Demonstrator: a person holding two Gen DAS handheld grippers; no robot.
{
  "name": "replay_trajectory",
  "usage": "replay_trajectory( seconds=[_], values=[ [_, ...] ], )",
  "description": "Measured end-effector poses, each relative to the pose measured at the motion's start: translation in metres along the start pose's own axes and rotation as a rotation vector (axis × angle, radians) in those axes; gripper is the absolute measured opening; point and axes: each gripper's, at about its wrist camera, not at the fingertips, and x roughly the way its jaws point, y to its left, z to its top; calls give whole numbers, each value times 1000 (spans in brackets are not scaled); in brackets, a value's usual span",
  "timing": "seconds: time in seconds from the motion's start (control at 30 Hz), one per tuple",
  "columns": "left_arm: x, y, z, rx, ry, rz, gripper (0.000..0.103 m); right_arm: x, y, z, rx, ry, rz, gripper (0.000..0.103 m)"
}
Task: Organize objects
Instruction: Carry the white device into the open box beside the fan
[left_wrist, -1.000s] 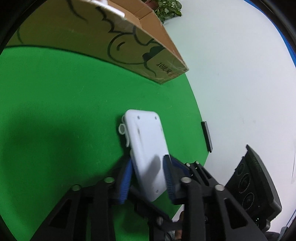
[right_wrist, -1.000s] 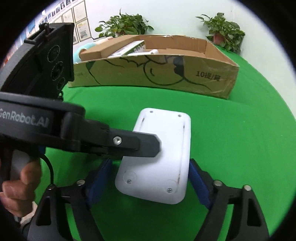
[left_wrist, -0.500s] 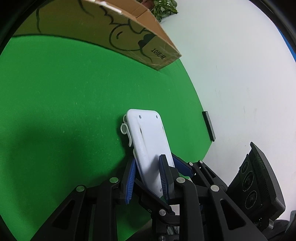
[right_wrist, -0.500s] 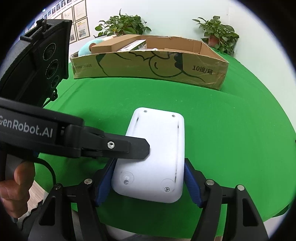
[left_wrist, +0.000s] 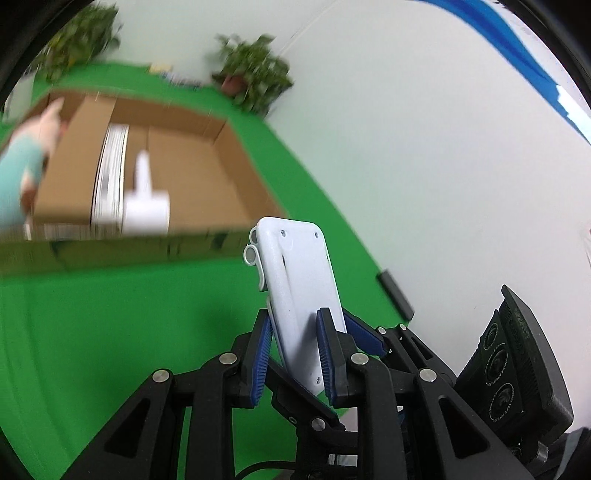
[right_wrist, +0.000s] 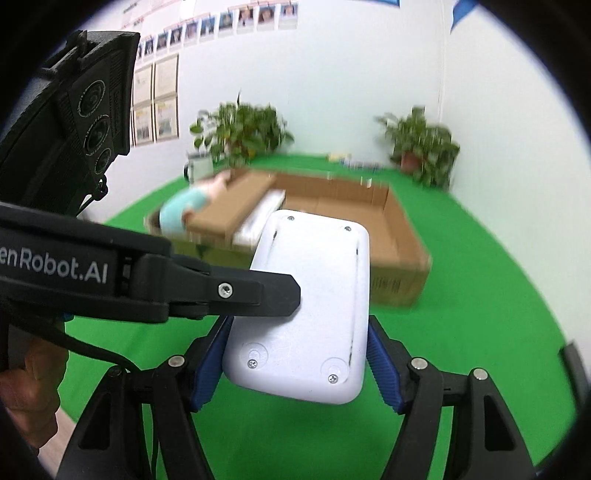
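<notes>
Both tongs, left (left_wrist: 295, 354) and right (right_wrist: 295, 363), clamp the white device (right_wrist: 306, 295).

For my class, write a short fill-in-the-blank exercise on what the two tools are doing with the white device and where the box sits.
1. The white device is gripped by ____ tools at once.
2. The pads on the right tool are ____ in colour.
3. The cardboard box rests on a ____ cloth.
4. Behind the box stand two potted ____.

Missing words: two; blue; green; plants
</notes>
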Motion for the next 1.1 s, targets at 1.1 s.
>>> replay_trajectory(
  seconds=[1.1],
  values=[
    [-16, -10, 210, -61, -10, 80, 20, 88, -27, 145, 14, 17, 62, 69]
  ],
)
